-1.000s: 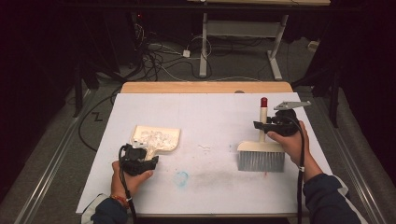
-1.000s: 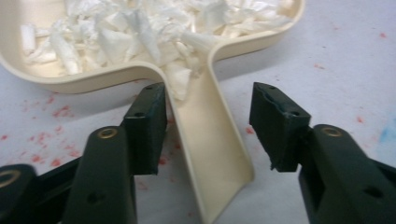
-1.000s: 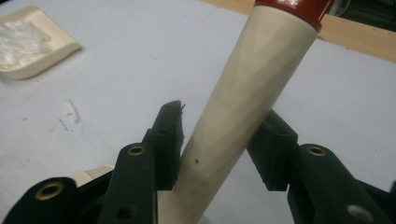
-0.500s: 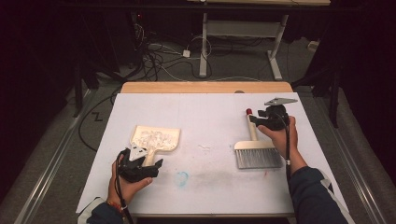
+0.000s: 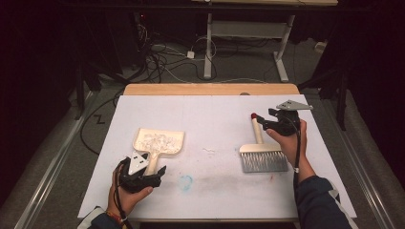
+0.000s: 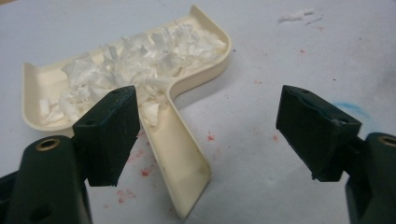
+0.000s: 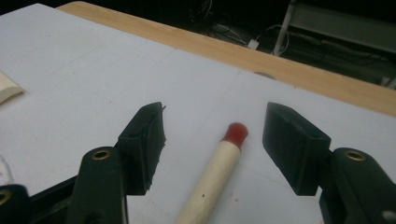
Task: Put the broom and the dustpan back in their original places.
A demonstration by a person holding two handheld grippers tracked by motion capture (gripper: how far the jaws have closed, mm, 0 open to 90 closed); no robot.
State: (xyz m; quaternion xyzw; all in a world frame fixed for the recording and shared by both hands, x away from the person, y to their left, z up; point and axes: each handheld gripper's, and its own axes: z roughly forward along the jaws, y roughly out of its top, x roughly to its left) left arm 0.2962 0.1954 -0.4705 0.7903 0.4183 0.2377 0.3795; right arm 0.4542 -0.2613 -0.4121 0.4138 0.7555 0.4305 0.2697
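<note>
Opening fingers, dustpan (image 6: 187, 154) released, brush (image 7: 212, 179) released

Left hand-held gripper (image 5: 143, 172) low, jaws just opened wide, right hand-held gripper (image 5: 267, 123) jaws opening, gripping nothing

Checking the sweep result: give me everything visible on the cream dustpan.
The cream plastic dustpan lies flat on the white table sheet, a shallow tray with a raised rim and rounded corners, its tapered hollow handle pointing toward the person. White shredded scraps are piled in the tray, some spilling into the handle's root. The left tongs stand open around the handle, pads apart from it.
</note>
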